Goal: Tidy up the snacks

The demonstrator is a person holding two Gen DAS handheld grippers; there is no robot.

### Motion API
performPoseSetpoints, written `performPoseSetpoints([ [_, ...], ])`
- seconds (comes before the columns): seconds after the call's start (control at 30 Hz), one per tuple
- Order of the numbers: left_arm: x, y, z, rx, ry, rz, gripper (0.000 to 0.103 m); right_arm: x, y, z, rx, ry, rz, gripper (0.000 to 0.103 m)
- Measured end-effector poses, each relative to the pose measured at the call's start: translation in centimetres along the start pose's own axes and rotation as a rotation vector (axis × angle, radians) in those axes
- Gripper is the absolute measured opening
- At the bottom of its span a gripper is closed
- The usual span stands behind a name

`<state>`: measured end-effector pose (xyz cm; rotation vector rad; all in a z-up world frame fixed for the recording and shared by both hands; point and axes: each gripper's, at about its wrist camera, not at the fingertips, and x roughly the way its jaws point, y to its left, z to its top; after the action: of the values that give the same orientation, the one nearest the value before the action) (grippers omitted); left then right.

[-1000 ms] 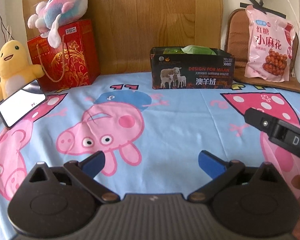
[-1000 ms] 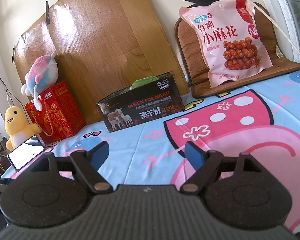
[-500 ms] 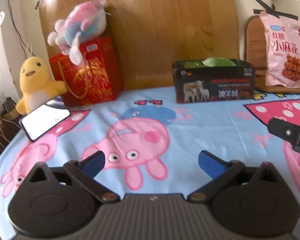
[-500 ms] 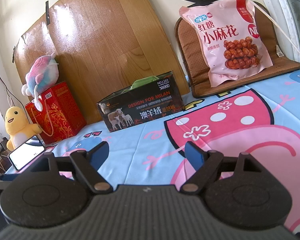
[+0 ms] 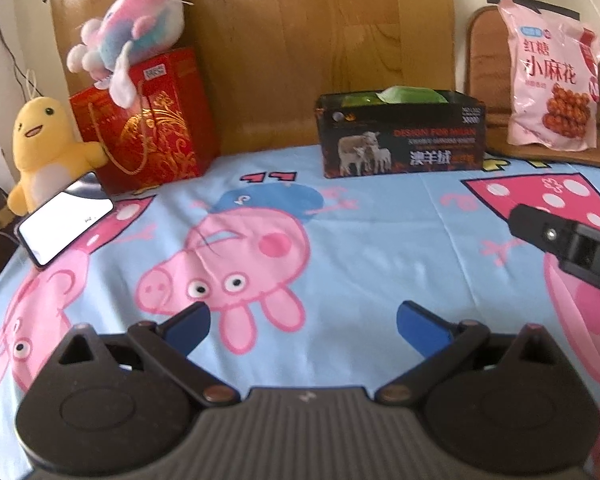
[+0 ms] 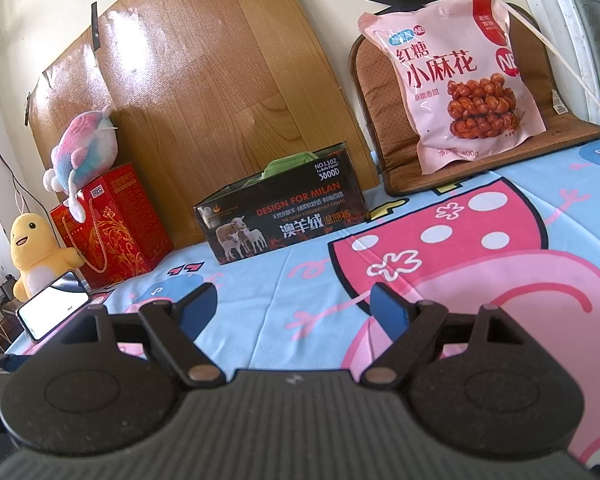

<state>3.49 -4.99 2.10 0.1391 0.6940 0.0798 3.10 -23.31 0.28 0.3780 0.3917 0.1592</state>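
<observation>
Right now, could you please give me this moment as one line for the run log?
left gripper: open, empty | right gripper: open, empty | pink snack bag: leaning on brown cushion, untouched | black box: holds green packets

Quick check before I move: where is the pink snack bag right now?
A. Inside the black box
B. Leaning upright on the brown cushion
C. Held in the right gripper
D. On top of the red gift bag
B: the pink snack bag leans upright against the brown cushion; both grippers are open and empty.
</observation>
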Motion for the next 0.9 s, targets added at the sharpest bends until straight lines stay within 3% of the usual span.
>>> performPoseSetpoints([
  [0.43, 0.33, 0.10, 0.03, -0.019, 0.045, -0.018, 0.103, 0.02, 0.04, 0.01, 0.001, 0.000, 0.001, 0.086],
  [0.57, 0.64, 0.16, 0.07, -0.012, 0.046, 0.010, 0.103, 0.02, 0.05, 0.01, 0.001, 0.000, 0.001, 0.086],
  [0.73, 0.37, 0.39, 0.20, 0.015, -0.012, 0.097, 0.103, -0.01, 0.01, 0.01, 0.001, 0.000, 0.001, 0.086],
  [0.9, 0.20, 0.22, 0.39, 0.053, -0.050, 0.133, 0.103, -0.02, 0.08, 0.00, 0.001, -0.001, 0.000, 0.086],
])
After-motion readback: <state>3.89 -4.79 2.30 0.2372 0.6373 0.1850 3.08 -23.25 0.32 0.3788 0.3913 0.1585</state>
